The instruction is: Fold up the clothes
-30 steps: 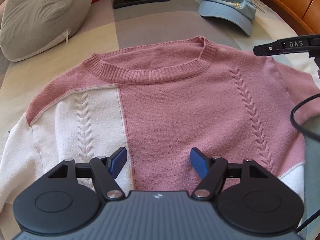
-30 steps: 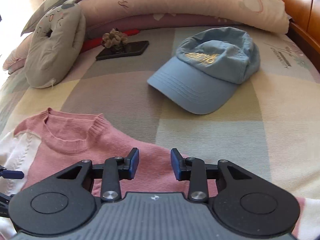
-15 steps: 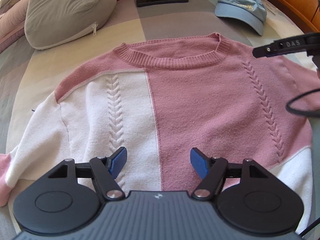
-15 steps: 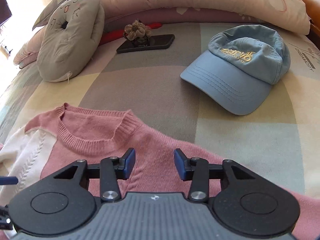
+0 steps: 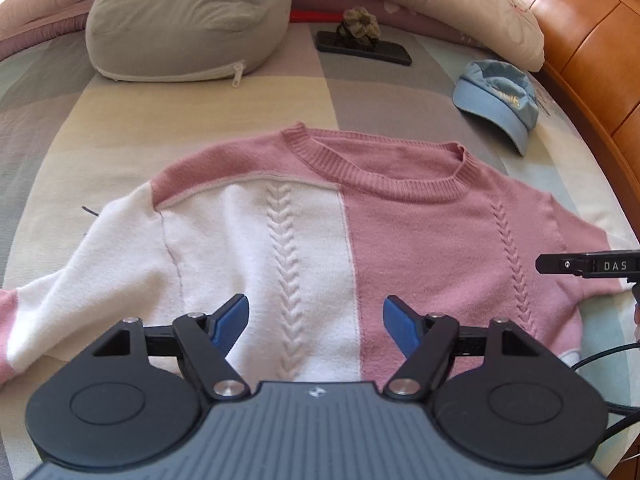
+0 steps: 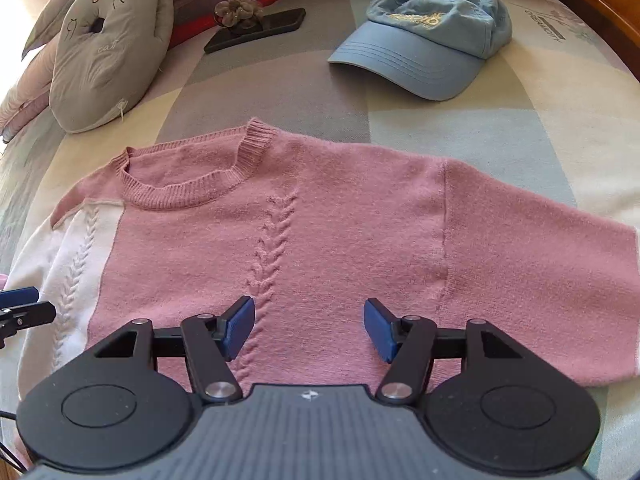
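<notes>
A pink and white knit sweater [image 5: 408, 240] lies flat, front up, on the checked bed cover, its collar pointing away from me; the right wrist view shows mostly its pink half [image 6: 340, 232]. My left gripper [image 5: 314, 322] hovers over the lower middle of the sweater, where white meets pink, its jaws opening and nothing between the blue pads. My right gripper [image 6: 306, 328] hangs above the pink side beside the cable stitch, jaws opening and empty. A tip of the left gripper shows at the left edge of the right wrist view.
A light blue cap [image 6: 424, 36] lies beyond the sweater's right shoulder. A grey cat cushion [image 5: 188, 20], a dark phone [image 5: 364, 48] with a fabric flower on it, and pillows lie at the back. A wooden bed frame [image 5: 592, 52] curves along the right.
Both grippers have drawn back from the collar toward the sweater's lower part, so more of it shows. The right gripper's jaws have spread from narrow to wide; the sweater lies unmoved.
</notes>
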The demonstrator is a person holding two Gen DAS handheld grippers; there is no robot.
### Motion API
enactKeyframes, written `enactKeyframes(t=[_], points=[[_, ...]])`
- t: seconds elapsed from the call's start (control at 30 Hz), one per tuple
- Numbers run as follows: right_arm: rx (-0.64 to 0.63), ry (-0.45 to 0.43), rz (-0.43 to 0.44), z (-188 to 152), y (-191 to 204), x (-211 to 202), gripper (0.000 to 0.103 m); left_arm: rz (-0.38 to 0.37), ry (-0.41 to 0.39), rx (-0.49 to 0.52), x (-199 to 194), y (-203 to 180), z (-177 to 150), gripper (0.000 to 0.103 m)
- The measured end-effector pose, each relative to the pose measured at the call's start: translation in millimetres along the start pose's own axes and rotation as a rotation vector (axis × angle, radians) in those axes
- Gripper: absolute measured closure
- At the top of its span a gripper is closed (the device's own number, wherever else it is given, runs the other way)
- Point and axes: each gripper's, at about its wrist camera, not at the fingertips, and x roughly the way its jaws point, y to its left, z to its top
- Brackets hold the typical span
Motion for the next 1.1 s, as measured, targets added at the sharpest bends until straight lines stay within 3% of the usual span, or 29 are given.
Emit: enactKeyframes(t=[0.27,0.7,0.87,1.03,1.1], points=[[-0.086,-0.011,0.097,21.2,75.8,5.1,0.035,0.064,-0.043,-0.179,-20.5,81.2,-10.4,0.029],[-0.205,0.081,0.198,36.0,159.1,39.7,0.035,0.185,-0.141,-0.645,-78.4,229.9,-93.0,0.029],[-0.256,0.119,0.233,43.2,192.2,53.8,0.034,0.127,-0.234,-0.882,-82.5,284.6,-125.8,0.029],[-0.342,0.156,0.277,46.7,233.1,66.1,0.034,0.070,-0.285,-1.018,-74.7,320.9,-156.4,0.029],[-0.378,0.174,0.316,47.0,250.4,68.6,0.034,0.041,-0.320,-1.027,-72.7,327.5,-160.3,0.029]])
